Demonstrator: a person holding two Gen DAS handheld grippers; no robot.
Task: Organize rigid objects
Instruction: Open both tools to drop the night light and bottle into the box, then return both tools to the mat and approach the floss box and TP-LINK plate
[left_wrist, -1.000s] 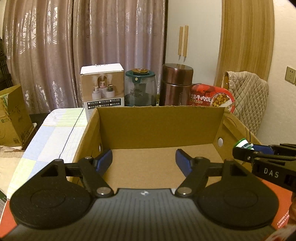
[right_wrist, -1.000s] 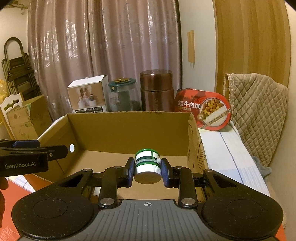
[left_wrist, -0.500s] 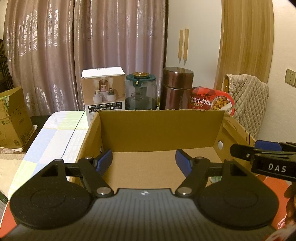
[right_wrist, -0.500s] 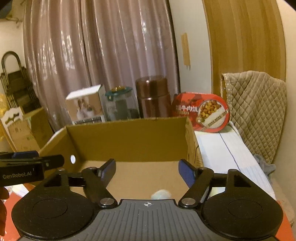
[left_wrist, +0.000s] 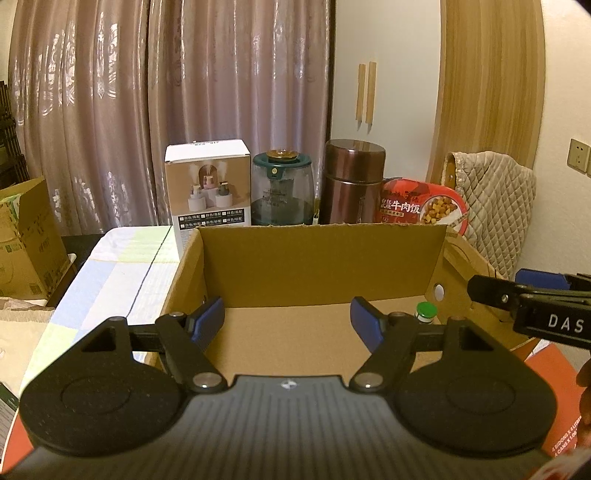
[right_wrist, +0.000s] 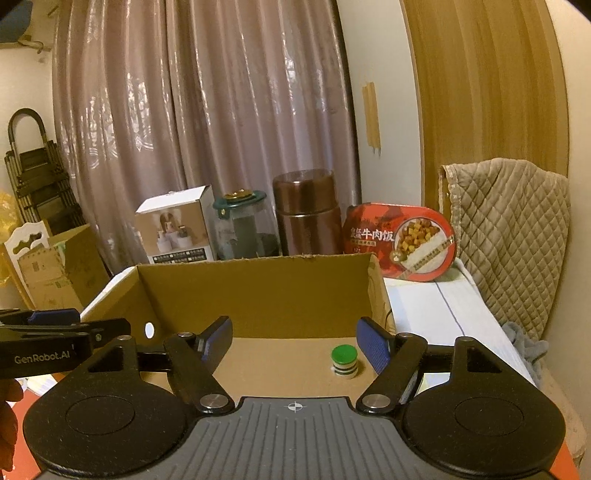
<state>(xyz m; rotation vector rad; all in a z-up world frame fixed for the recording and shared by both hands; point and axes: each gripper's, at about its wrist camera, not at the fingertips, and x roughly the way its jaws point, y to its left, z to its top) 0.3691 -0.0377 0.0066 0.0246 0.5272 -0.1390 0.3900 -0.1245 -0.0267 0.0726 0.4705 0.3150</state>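
The small green-capped bottle (right_wrist: 344, 361) stands upright on the floor of the cardboard box (right_wrist: 258, 291), near its right wall. The right claw (right_wrist: 294, 341) is wide apart and empty. The left claw (left_wrist: 287, 320) also gapes empty.

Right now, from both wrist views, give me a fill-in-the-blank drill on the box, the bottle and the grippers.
1. The small bottle with the ____ cap stands on the floor of the box.
2. The right gripper is ____, with nothing between its pads.
3. The left gripper is ____ too, over the box.
4. Behind the box, the brown canister stands between the glass jar and the ____ meal tub.

Missing words: green; open; open; red
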